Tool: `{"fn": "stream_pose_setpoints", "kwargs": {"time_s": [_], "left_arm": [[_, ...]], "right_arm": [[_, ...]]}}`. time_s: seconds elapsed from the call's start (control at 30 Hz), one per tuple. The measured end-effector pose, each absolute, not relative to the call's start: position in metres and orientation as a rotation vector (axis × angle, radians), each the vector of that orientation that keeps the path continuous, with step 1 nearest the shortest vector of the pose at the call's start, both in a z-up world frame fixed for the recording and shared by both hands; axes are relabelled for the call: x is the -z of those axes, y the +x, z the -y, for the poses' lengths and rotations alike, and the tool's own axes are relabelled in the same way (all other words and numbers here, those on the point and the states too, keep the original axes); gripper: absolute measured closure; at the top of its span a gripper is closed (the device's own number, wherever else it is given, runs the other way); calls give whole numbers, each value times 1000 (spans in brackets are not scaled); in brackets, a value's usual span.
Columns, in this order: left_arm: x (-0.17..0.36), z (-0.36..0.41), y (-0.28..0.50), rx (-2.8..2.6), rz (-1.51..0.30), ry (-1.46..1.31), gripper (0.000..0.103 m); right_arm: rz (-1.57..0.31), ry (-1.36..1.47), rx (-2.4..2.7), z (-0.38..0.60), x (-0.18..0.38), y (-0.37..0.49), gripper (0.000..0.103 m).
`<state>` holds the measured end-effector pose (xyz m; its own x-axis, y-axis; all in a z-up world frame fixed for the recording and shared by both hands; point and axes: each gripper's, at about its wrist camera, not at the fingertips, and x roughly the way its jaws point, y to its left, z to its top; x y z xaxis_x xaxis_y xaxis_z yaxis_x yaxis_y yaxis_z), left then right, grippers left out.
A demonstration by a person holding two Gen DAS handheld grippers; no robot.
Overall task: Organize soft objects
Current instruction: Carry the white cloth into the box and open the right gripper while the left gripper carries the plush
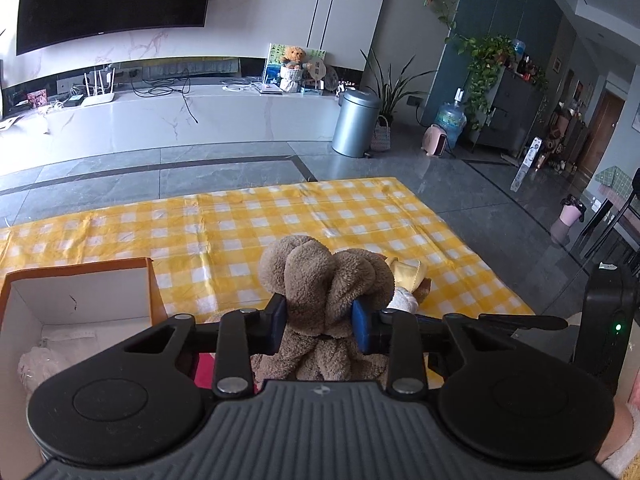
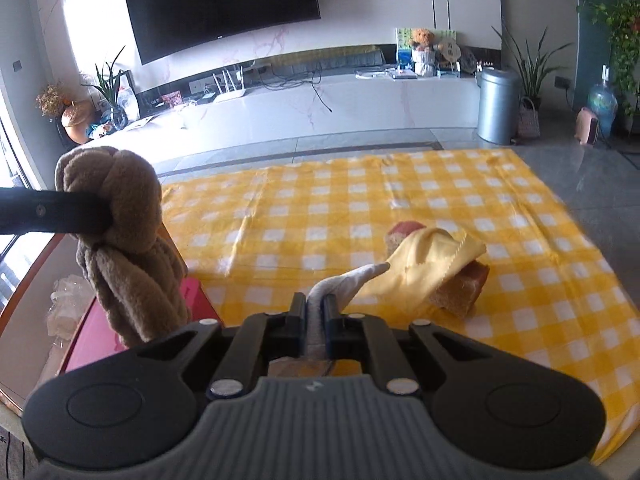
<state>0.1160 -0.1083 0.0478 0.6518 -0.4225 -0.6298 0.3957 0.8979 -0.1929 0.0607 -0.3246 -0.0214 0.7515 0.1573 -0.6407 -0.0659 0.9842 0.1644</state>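
Observation:
My left gripper [image 1: 319, 314] is shut on a brown fuzzy plush [image 1: 324, 280] and holds it up over the yellow checked cloth [image 1: 240, 232]. The same plush [image 2: 120, 232] hangs at the left of the right wrist view, pinched by the left fingers [image 2: 56, 216]. My right gripper [image 2: 315, 312] is shut on a grey sock-like piece [image 2: 344, 282], which leads to a yellow cloth [image 2: 432, 264] draped over a brown bread-shaped toy [image 2: 464, 288]. An open orange box [image 1: 80, 304] sits to the left.
A pink box [image 2: 188, 304] and crinkled white wrapping [image 2: 64, 300] lie by the orange box. Beyond the cloth are grey floor tiles, a TV bench [image 1: 200, 116], a metal bin [image 1: 356, 124] and plants.

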Motion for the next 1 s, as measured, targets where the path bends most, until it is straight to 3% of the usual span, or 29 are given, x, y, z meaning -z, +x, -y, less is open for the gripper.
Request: {"fn": "stream_pose_setpoints", "kwargs": {"time_s": [0.33, 0.5, 0.7, 1.0], "left_arm": [[-69, 4, 79, 262, -559, -106, 65], [-55, -41, 76, 184, -534, -229, 65], [-43, -73, 79, 171, -523, -289, 65], [-36, -132, 66, 62, -514, -350, 65]], "right_arm": [[-423, 124, -222, 280, -75, 14, 97], [-379, 105, -354, 238, -99, 7, 97], [-420, 39, -446, 174, -94, 26, 97], [-595, -105, -535, 61, -29, 100, 97]]}}
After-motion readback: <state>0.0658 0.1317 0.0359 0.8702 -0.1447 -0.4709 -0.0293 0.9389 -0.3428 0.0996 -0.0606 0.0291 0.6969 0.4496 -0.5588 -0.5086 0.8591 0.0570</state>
